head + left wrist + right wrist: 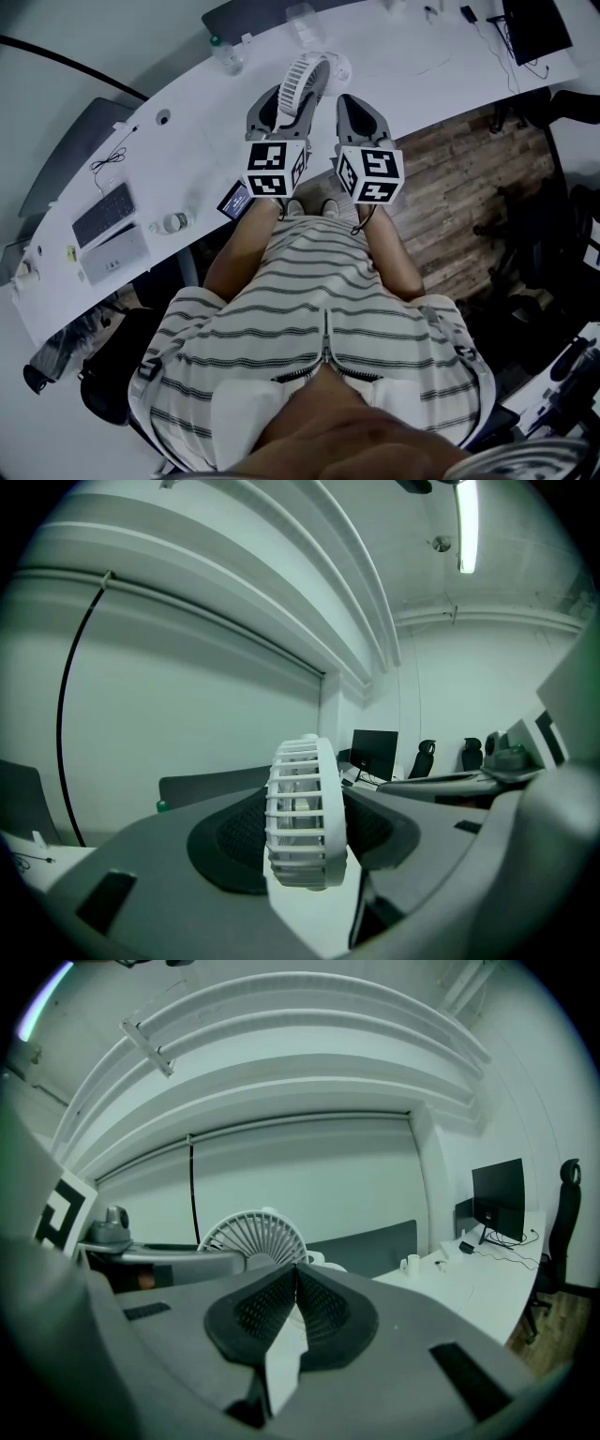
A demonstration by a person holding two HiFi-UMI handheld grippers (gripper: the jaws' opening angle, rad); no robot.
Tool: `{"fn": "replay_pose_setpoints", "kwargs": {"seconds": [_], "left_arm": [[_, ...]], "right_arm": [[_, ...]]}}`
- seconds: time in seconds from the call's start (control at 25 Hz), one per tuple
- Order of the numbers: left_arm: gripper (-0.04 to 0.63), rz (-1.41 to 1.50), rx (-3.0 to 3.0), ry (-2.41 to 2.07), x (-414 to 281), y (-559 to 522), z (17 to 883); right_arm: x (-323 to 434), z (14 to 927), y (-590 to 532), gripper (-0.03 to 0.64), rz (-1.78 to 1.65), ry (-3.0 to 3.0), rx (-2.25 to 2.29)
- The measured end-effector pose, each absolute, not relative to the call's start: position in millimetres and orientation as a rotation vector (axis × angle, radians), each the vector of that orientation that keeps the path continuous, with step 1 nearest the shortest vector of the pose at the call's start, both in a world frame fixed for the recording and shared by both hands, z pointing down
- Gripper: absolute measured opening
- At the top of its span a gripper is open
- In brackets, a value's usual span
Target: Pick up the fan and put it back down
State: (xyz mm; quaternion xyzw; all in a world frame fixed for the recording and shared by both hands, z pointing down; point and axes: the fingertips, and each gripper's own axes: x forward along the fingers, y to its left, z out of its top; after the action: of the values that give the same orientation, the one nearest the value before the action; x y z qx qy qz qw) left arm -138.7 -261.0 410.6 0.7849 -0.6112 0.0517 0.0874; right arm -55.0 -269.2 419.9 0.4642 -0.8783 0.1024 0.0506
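A white plastic fan with a round, ribbed cage is clamped edge-on between the wide-set, dark mesh-textured pads of the left claw, over the curved white desk. The grey right claw is held just beside it, closed together on nothing.

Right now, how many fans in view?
1. The white fan sits edge-on between the pads of the left gripper, gripped, above the white desk. The shut right gripper is just to its right. No other fan shows, though the desk's ends run out of frame.
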Motion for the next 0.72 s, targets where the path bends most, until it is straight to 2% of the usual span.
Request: {"fn": "replay_pose_setpoints", "kwargs": {"seconds": [0.72], "left_arm": [[0.227,0.281,2.421,-1.799,-137,-288,424]], "right_arm": [[-51,428,-284,0.012,0.340,-2.650,1.451]]}}
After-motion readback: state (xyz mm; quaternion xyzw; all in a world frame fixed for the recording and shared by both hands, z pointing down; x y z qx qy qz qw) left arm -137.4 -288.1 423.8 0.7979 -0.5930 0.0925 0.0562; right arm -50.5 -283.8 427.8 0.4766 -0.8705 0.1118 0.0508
